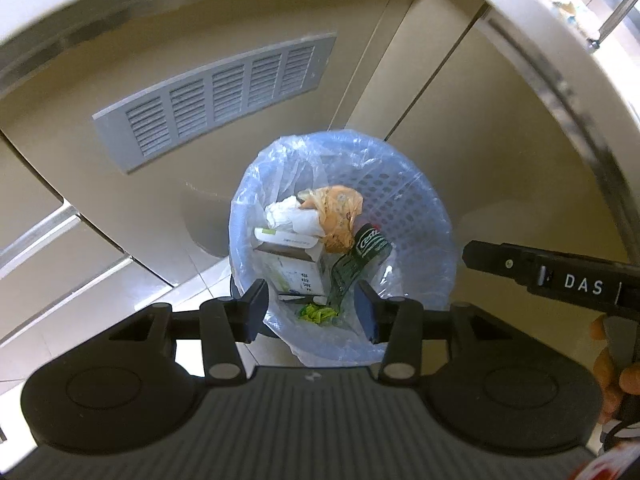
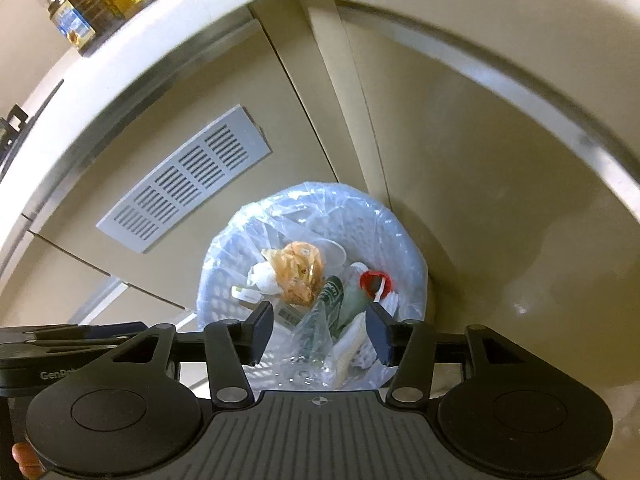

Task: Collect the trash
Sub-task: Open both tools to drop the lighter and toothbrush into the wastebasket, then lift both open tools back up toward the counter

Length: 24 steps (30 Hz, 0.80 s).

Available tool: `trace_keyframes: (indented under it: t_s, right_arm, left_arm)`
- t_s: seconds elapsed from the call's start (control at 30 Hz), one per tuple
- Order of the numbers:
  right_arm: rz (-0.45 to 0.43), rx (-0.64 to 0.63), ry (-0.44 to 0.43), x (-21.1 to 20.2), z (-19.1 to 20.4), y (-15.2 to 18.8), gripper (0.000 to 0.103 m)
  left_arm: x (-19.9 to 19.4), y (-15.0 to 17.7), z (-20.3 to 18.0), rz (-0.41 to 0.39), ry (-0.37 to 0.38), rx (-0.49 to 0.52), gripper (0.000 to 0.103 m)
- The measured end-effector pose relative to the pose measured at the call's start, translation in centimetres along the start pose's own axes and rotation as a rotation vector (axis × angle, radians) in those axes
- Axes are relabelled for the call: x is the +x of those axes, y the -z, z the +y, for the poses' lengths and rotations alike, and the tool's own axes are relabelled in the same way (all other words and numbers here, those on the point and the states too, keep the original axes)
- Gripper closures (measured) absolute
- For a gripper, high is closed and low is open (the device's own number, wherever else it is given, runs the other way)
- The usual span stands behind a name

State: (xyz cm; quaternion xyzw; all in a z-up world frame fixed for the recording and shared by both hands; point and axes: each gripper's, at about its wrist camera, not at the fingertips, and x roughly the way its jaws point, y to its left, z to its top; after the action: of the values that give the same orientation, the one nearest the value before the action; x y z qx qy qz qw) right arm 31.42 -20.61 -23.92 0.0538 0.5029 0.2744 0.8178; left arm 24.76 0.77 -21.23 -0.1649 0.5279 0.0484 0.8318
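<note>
A round perforated waste bin [image 1: 416,200] with a pale blue plastic liner stands on the floor by the cabinet corner. Inside lie a white carton [image 1: 292,264], crumpled tissue [image 1: 292,216], an orange plastic bag [image 1: 340,212] and a green bottle [image 1: 356,264]. My left gripper [image 1: 312,312] hovers open over the bin's near rim, with nothing between its fingers. The right wrist view shows the same bin [image 2: 224,276], with a red cap [image 2: 372,280] and a clear plastic bag [image 2: 312,332] in it. My right gripper [image 2: 320,332] hangs open above that bag, its pads apart from it.
Beige cabinet doors with a grey vent grille [image 1: 216,96] rise behind the bin. The counter edge [image 2: 168,16] overhangs, with oil bottles [image 2: 76,8] standing on it. One finger [image 1: 492,260] of my right gripper juts in from the right, and a person's hand [image 1: 612,368] holds it.
</note>
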Motion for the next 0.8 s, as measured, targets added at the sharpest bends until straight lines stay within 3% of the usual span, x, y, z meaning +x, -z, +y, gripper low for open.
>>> trace_keyframes:
  t_s: [0.43, 0.8]
  right_arm:
    - [-0.165, 0.021, -0.002, -8.6, 2.9, -0.7, 0.045]
    - [-0.328, 0.047, 0.056, -14.2, 3.1, -1.9, 0.045]
  left_arm:
    - [-8.3, -2.0, -1.5, -0.163, 0.059, 0.120, 0.060]
    - [-12.0, -5.4, -4.1, -0.298, 0.136, 0.205, 0.060]
